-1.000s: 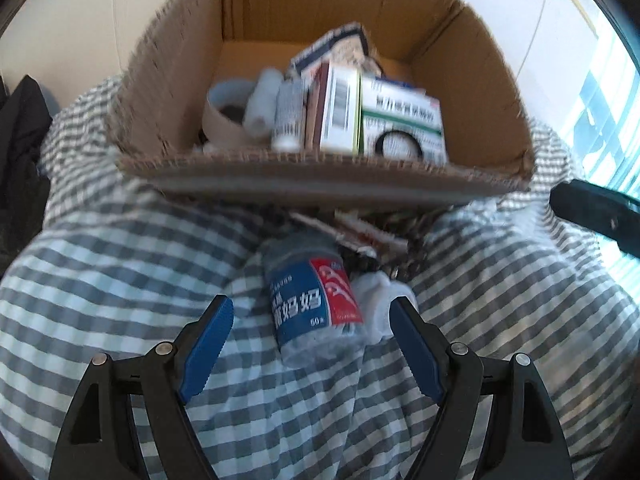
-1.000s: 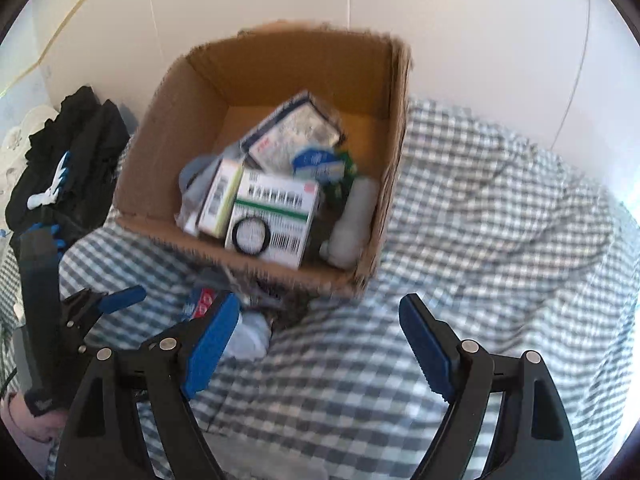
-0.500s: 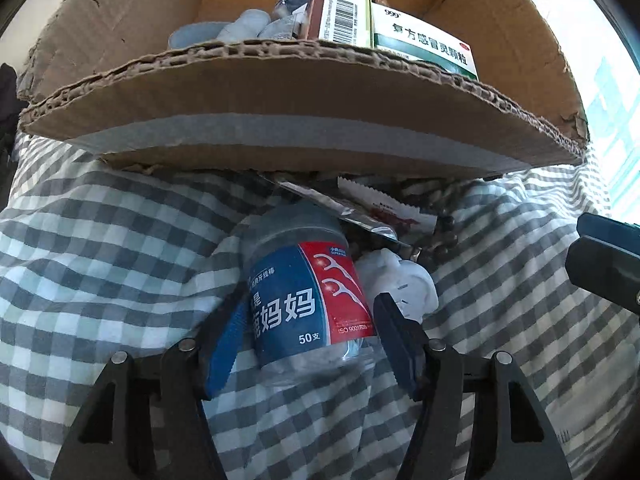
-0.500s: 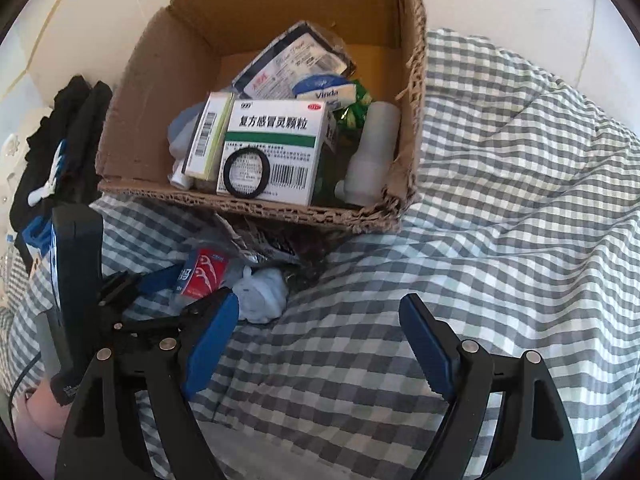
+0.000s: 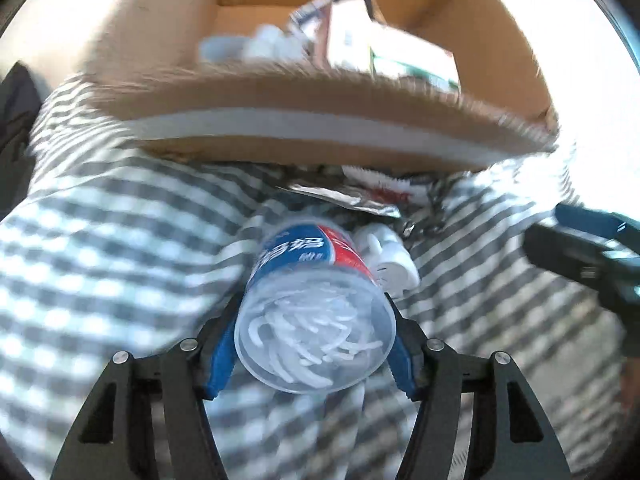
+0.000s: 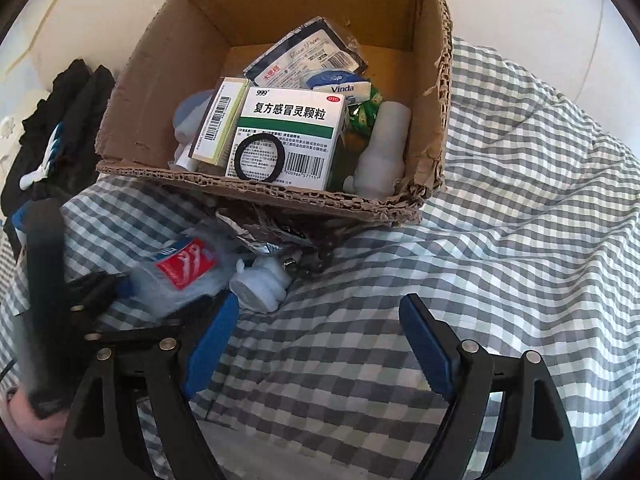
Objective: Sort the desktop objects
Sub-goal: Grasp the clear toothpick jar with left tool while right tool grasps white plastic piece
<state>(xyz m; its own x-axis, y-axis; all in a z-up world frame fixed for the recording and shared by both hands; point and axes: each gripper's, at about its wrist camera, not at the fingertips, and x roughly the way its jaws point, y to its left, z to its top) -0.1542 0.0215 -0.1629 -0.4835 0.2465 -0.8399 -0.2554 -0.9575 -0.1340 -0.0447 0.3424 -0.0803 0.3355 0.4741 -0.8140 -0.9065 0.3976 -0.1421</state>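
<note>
Squeezing a clear tub (image 5: 316, 320) of white floss picks, the left gripper (image 5: 314, 344) has a blue pad on each side of it, and the tub tips up off the checked cloth (image 5: 120, 264). The right gripper (image 6: 316, 344) is spread wide with nothing in it, low over the same cloth. A small white bottle (image 6: 260, 284) lies just beside the tub. Farther back sits a cardboard box (image 6: 280, 192) full of medicine boxes (image 6: 288, 132) and tissue packs (image 6: 340, 84).

A grey-and-white checked cotton cloth (image 6: 500, 240) lies rumpled over the surface. At the left edge sits a heap of black fabric (image 6: 68, 120), against a plain cream wall (image 6: 520, 4).
</note>
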